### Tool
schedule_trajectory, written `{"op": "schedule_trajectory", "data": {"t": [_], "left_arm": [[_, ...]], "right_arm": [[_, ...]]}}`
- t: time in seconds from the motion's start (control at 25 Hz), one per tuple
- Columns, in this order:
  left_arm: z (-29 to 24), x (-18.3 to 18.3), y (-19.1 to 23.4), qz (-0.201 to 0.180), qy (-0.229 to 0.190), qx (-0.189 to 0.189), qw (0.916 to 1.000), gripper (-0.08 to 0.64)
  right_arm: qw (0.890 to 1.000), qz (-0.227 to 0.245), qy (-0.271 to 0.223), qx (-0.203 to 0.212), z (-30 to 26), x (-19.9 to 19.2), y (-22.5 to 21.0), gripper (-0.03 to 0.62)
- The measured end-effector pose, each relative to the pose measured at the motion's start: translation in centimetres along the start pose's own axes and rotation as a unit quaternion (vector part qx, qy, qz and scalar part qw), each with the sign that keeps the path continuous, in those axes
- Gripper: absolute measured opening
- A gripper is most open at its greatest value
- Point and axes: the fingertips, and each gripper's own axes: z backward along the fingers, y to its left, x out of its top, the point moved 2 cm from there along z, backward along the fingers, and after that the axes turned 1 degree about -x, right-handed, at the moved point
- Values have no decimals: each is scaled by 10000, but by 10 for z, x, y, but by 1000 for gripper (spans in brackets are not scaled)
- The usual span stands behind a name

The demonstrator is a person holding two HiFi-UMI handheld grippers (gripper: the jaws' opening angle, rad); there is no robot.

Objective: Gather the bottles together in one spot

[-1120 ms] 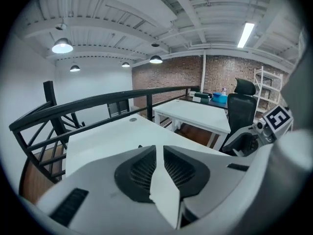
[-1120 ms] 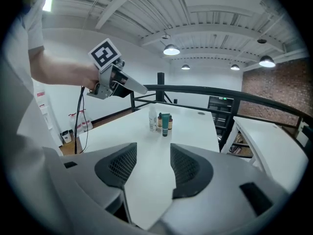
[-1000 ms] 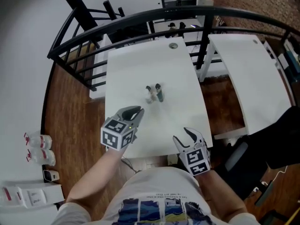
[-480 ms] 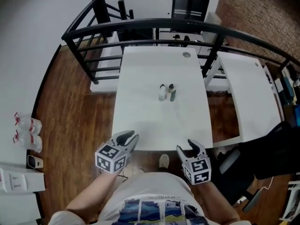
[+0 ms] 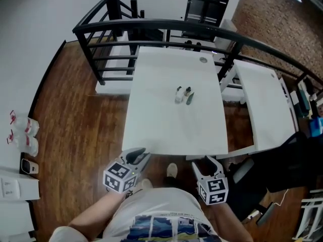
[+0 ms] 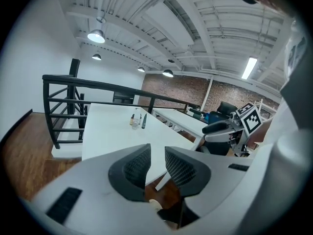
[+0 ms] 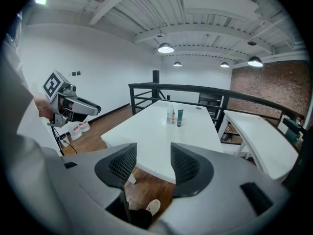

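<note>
Head view: the bottles point(image 5: 183, 95) stand bunched mid-table point(image 5: 166, 127), upper centre, so the gathering looks done. The left gripper point(image 5: 140, 154) and right gripper point(image 5: 207, 164) hang at the bottom, clear of the table.

Left gripper view: jaws slightly apart, just been opening, empty.

Right gripper view: jaws wide apart, empty; bottles distant, centre.

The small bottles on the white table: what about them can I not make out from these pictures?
Count: in the head view the small clear and teal bottles on the white table are too small and overlap one another.
Labels and contents: too small to read in all three views.
Touching or only close: both gripper views show them from too far away.
</note>
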Motion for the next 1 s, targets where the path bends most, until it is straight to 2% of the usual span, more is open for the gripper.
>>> {"op": "schedule_trajectory", "data": {"t": [0.2,0.32,0.52,0.76,1.0], "left_arm": [[13,-10,-6,93,-112,-126,9998,69],[22,-13,-7,121,-189,-142,9996,77],[37,-19,-8,55,-208,-88,9997,84],[52,-29,-9,21,-212,-81,9997,84],[69,-36,-3,12,-264,31,9996,84]], "right_arm": [[9999,-96,-57,-122,13,-6,9,242],[9997,-110,-201,-49,19,-4,15,242],[9986,-503,-159,86,24,-9,22,244],[9986,-486,50,-193,28,-19,23,244],[9990,-391,137,-135,27,-20,36,244]]}}
